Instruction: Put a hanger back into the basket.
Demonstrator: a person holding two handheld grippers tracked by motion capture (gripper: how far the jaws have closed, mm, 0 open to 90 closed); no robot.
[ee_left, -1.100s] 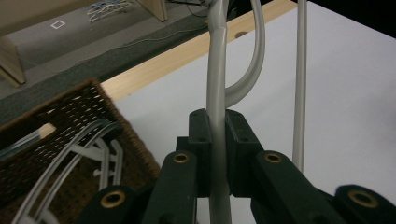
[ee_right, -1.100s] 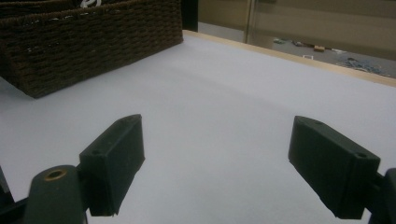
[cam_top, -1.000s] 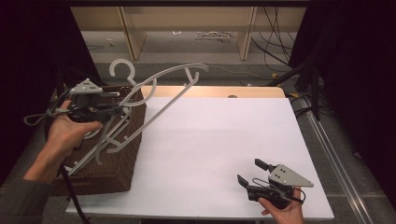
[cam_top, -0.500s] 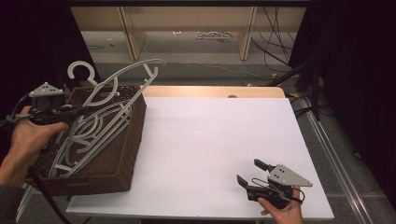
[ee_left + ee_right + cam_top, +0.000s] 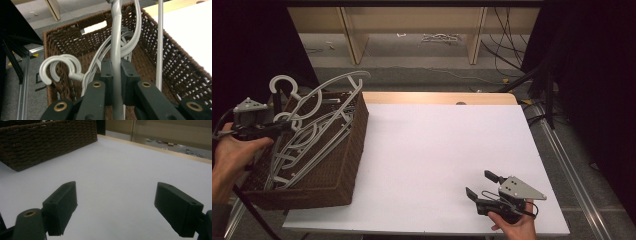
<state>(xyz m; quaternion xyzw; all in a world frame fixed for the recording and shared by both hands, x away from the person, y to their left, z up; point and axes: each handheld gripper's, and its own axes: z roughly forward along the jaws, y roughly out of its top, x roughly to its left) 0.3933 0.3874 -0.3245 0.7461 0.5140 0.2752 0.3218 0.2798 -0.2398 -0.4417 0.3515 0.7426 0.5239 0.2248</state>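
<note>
Left gripper [image 5: 116,82] first: its fingers [image 5: 106,75] are clamped tight on the neck of a grey hanger [image 5: 115,50], the plastic running straight up between the two black pads, and that grip is the whole story right now. Out from there, the held hanger arcs up over the wicker basket [image 5: 347,165], its hook [image 5: 282,84] poking above the rim at the far left and its long shoulder sweeping toward the far corner. A second ago that same hanger was stretched out across the counter side of the basket; now it is pulled back and hangs over the basket mouth, so by my read this is a drop-in nearly done, with only the lowering and the release left. Below it the other hangers [image 5: 62,67] lie tangled in the basket, hooks curled together, and that tangle looks like the snag risk if the hook catches on the way down. Over on the near right, the right gripper [image 5: 484,190] rests low on the white counter [image 5: 437,150], held in the right hand [image 5: 514,227], fingers [image 5: 61,207] wide apart with nothing between them, exactly where it sat a second ago, waiting its turn
</note>
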